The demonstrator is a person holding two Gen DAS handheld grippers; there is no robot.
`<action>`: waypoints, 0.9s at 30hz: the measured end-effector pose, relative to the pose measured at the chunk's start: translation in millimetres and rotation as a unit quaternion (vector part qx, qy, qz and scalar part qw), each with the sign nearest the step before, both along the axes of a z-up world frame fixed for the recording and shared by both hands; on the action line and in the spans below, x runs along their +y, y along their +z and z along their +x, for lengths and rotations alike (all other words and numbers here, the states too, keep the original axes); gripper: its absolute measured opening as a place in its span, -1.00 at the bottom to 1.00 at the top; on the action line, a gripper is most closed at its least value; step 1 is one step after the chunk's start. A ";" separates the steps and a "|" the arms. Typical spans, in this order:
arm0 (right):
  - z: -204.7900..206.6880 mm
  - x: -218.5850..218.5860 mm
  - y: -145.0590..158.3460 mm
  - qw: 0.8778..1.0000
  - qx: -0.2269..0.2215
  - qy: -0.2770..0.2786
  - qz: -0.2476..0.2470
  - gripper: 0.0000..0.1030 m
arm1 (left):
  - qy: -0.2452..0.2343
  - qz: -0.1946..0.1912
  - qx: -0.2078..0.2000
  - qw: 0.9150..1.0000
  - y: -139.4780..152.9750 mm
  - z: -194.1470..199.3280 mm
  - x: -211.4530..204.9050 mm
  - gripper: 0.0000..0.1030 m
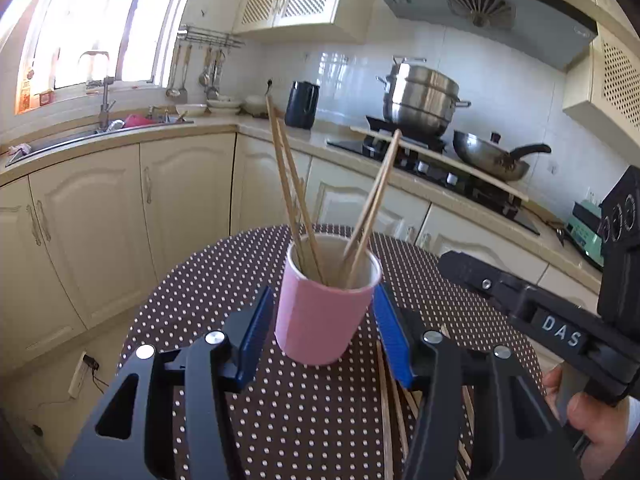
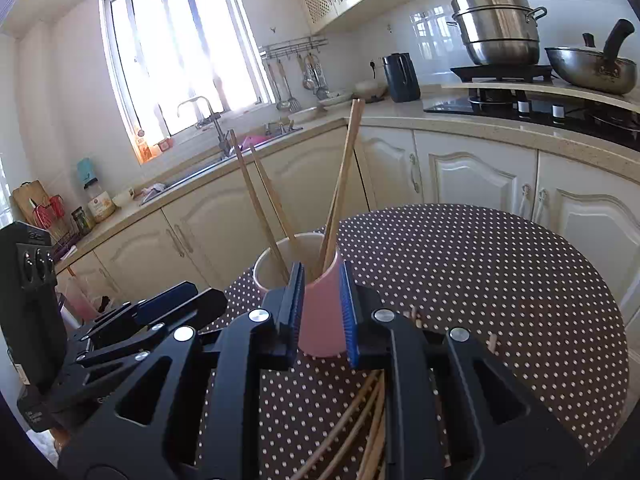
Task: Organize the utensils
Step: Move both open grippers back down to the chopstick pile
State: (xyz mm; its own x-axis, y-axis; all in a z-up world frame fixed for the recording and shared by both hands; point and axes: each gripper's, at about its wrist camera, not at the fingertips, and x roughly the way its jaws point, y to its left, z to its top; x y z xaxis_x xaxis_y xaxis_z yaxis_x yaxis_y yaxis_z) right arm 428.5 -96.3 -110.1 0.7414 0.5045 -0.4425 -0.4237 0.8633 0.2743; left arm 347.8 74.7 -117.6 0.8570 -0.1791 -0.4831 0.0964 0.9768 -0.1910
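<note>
step: chopsticks (image 1: 292, 184) dropped in pink cup (image 1: 320, 316), centre | left claw (image 1: 322, 324) released | right claw (image 2: 320, 312) released | next: fetch loose chopsticks (image 2: 352, 428), bottom, off table (image 2: 500, 280)

Pink cup (image 1: 320, 316) of chopsticks on the dotted table

The cup stands upright, white inside, holding two pairs of wooden chopsticks: one pair (image 1: 286, 184) leans left, the other (image 1: 376, 200) leans right, their tips crossing low inside. More loose chopsticks (image 2: 360, 420) lie flat on the cloth nearer the camera, perhaps four or five; the count is partly hidden.
</note>
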 end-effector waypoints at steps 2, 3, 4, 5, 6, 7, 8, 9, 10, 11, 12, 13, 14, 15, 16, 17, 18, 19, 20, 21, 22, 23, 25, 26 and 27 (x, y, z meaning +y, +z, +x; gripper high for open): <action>-5.1 -6.2 0.9 1.000 0.008 -0.006 -0.012 -0.63 | -0.011 0.010 0.016 1.000 -1.7 -1.2 -6.1 0.01; -7.8 -10.0 0.6 1.000 0.013 -0.009 -0.016 -0.63 | -0.016 0.015 0.025 0.999 -2.9 -1.8 -9.4 0.01; -10.1 -12.9 -0.1 1.000 0.019 -0.010 -0.018 -0.63 | -0.021 0.020 0.034 0.999 -4.1 -2.0 -12.7 0.01; -11.8 -16.1 -1.0 0.999 0.028 -0.012 -0.022 -0.63 | -0.030 0.026 0.047 0.998 -6.3 -2.7 -17.5 0.01; -13.7 -20.4 -2.4 0.999 0.038 -0.014 -0.028 -0.63 | -0.036 0.029 0.056 0.997 -8.3 -2.9 -20.6 0.01; -15.4 -24.6 -4.2 0.998 0.047 -0.016 -0.034 -0.63 | -0.041 0.034 0.067 0.996 -10.6 -3.4 -24.1 0.01; -16.6 -27.3 -5.8 0.998 0.055 -0.018 -0.039 -0.62 | -0.046 0.043 0.081 0.995 -13.9 -3.7 -29.4 0.01; -17.8 -31.1 -8.9 0.996 0.068 -0.019 -0.047 -0.62 | -0.051 0.049 0.095 0.993 -16.6 -2.7 -33.1 0.01; -18.7 -33.6 -12.5 0.995 0.081 -0.018 -0.051 -0.62 | -0.054 0.054 0.105 0.991 -18.7 -2.0 -36.4 0.01; -19.4 -37.1 -16.1 0.994 0.091 -0.019 -0.056 -0.62 | -0.059 0.062 0.122 0.989 -22.7 -1.1 -41.0 0.01; -20.1 -40.9 -20.7 0.992 0.105 -0.022 -0.065 -0.61 | -0.063 0.069 0.137 0.986 -26.9 -0.4 -45.3 0.01; -19.8 -43.8 -24.8 0.990 0.118 -0.023 -0.071 -0.61 | -0.066 0.071 0.145 0.985 -29.1 0.6 -48.1 0.01; -20.1 -47.7 -30.1 0.988 0.132 -0.024 -0.073 -0.61 | -0.073 0.074 0.160 0.982 -33.6 1.0 -52.5 0.01; -20.3 -50.6 -34.2 0.987 0.143 -0.024 -0.075 -0.60 | -0.077 0.076 0.173 0.979 -37.4 1.6 -56.1 0.01; -20.4 -52.8 -37.8 0.984 0.154 -0.025 -0.080 -0.60 | -0.079 0.080 0.185 0.976 -41.4 2.2 -59.7 0.01; -20.8 -55.2 -41.9 0.983 0.164 -0.026 -0.081 -0.60 | -0.081 0.084 0.198 0.973 -45.6 3.1 -62.7 0.01; -21.2 -58.3 -46.7 0.981 0.174 -0.026 -0.081 -0.59 | -0.082 0.087 0.209 0.971 -49.4 4.4 -65.9 0.01; -21.4 -59.3 -49.9 0.979 0.181 -0.026 -0.084 -0.59 | -0.081 0.089 0.219 0.968 -53.4 5.2 -68.2 0.01; -21.0 -60.9 -53.1 0.978 0.189 -0.027 -0.087 -0.58 | -0.082 0.092 0.234 0.964 -59.9 6.6 -71.4 0.01; -21.8 -63.0 -56.8 0.977 0.194 -0.029 -0.088 -0.58 | -0.081 0.095 0.243 0.962 -64.0 7.6 -72.9 0.01; -22.0 -64.2 -59.9 0.975 0.201 -0.028 -0.090 -0.58 | -0.081 0.097 0.249 0.960 -67.1 7.8 -73.6 0.01; -21.9 -65.1 -63.1 0.973 0.208 -0.028 -0.091 -0.58 | -0.081 0.098 0.256 0.958 -70.9 8.8 -75.3 0.01; -21.9 -65.5 -68.7 0.971 0.216 -0.030 -0.094 -0.58 | -0.081 0.101 0.266 0.955 -76.3 10.2 -78.2 0.01; -21.2 -65.9 -71.2 0.970 0.221 -0.030 -0.096 -0.58 | -0.078 0.104 0.269 0.954 -78.4 11.6 -79.1 0.01; -20.0 -66.1 -72.7 0.969 0.224 -0.031 -0.097 -0.58 | -0.075 0.108 0.272 0.953 -81.1 12.9 -80.6 0.01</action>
State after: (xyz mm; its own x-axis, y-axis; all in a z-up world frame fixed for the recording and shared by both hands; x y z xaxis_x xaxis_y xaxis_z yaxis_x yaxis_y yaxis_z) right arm 408.5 -162.4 -182.8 0.4789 0.3401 -0.8093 -0.2456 0.9370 0.2484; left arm 360.6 -5.8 -198.6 0.4414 -0.1258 -0.8884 0.1811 0.9822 -0.0491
